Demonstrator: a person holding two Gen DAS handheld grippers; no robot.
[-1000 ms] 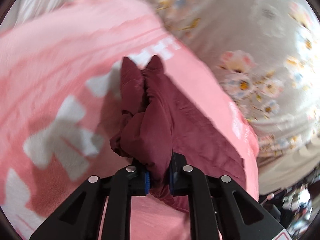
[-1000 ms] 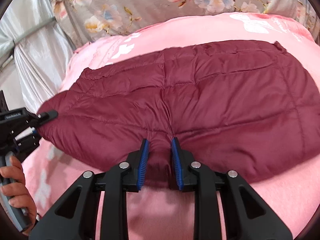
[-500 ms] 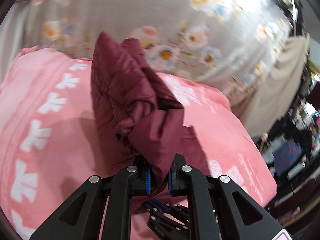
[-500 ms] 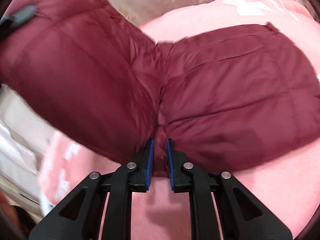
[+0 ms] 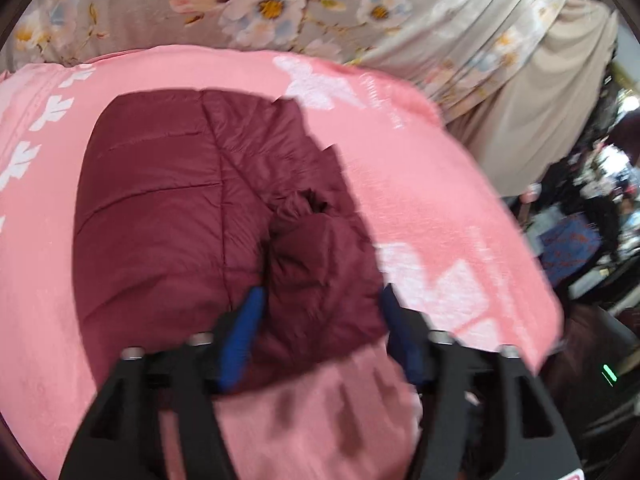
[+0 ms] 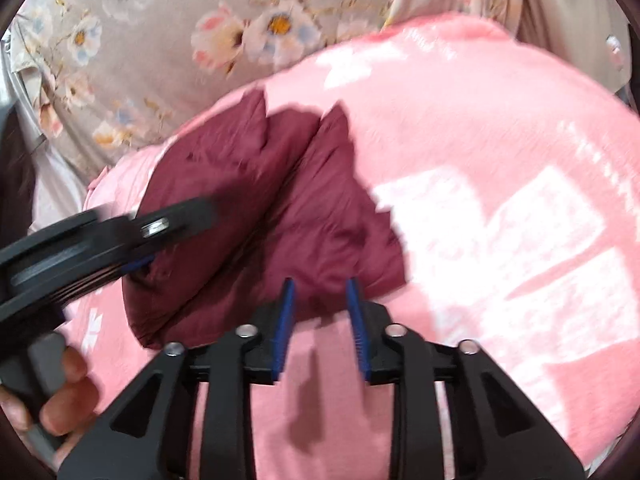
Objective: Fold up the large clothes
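Jacket (image 5: pixel 168 208) folded on pink blanket (image 5: pixel 420 184), floral curtain (image 5: pixel 280 4) behind; both grippers' fingers (image 6: pixel 285 320) released.

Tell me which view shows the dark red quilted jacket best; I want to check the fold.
The left wrist view: the dark red quilted jacket lies spread, its seams visible. The right wrist view shows it blurred, edge-on, partly behind the left hand-held gripper.

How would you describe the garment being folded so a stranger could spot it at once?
Find the pink blanket with white patterns covering the bed. On it lies the maroon quilted jacket, folded over itself. It is the only dark, stitched, puffy thing on that pale cover.
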